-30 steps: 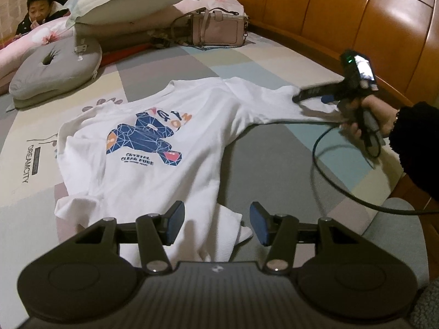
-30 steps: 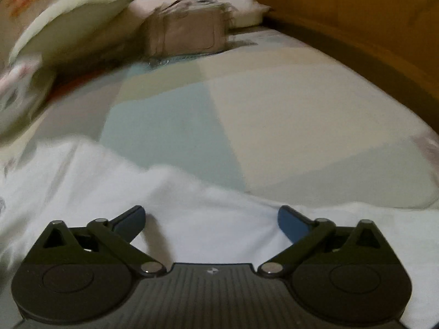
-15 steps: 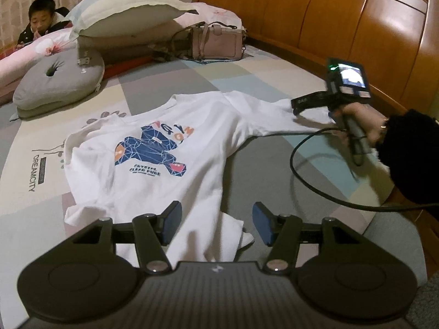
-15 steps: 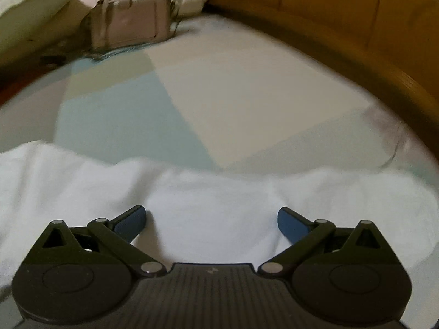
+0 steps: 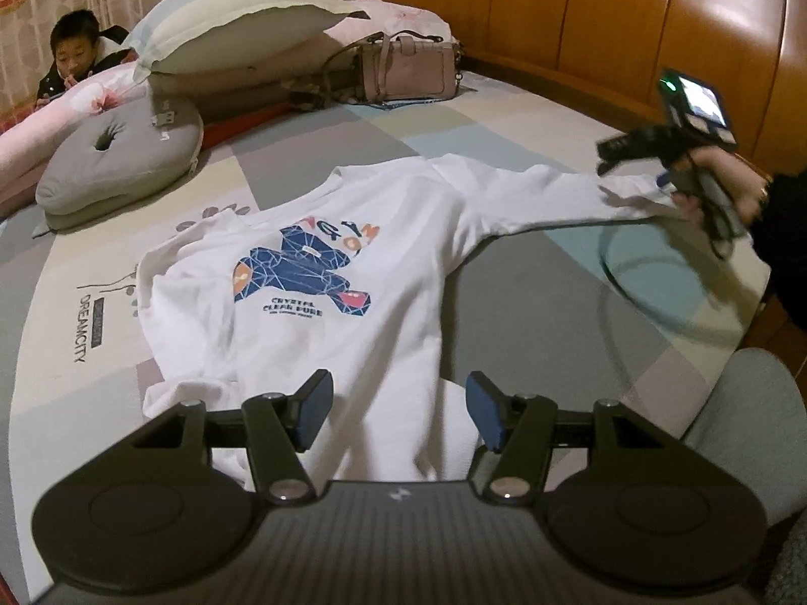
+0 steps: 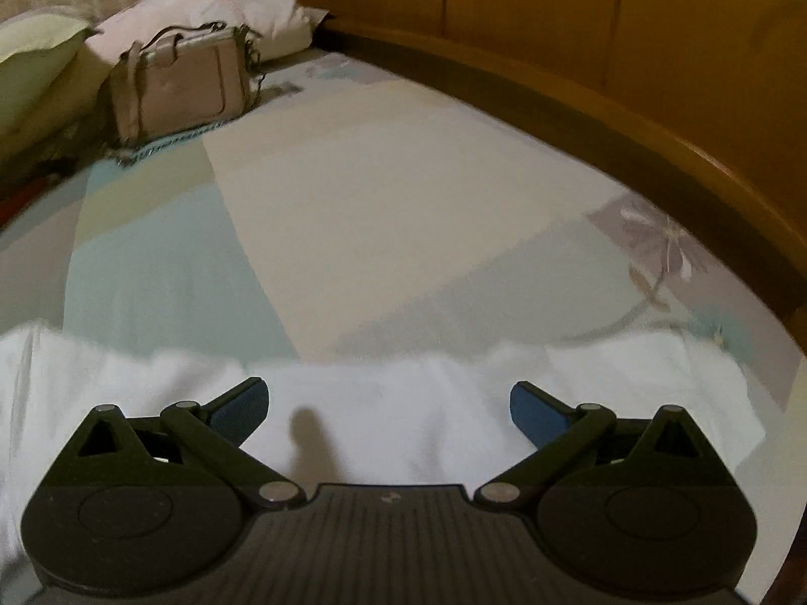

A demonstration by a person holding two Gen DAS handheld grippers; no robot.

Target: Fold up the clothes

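A white long-sleeved shirt (image 5: 312, 312) with a blue bear print lies front up on the patchwork bedspread (image 5: 529, 302). My left gripper (image 5: 398, 408) hovers open over its near hem; cloth lies under the gap and the pads are clear of it. One sleeve (image 5: 529, 191) stretches out to the right. A hand holds my right gripper (image 5: 608, 154) over that sleeve's far end. In the right wrist view the right gripper (image 6: 388, 401) stands wide open just above the sleeve (image 6: 403, 378), gripping nothing.
A pink handbag (image 5: 411, 68), a big pillow (image 5: 237, 20) and a grey ring cushion (image 5: 116, 151) sit at the far side of the bed. A person (image 5: 75, 60) lies at the far left. The wooden headboard (image 5: 605, 15) runs along the right. A black cable (image 5: 655, 312) loops near the bed's right edge.
The right gripper has slid to the right along the sleeve towards its cuff end and rolled. The left gripper's jaws stand slightly wider; the left hand has stayed put.
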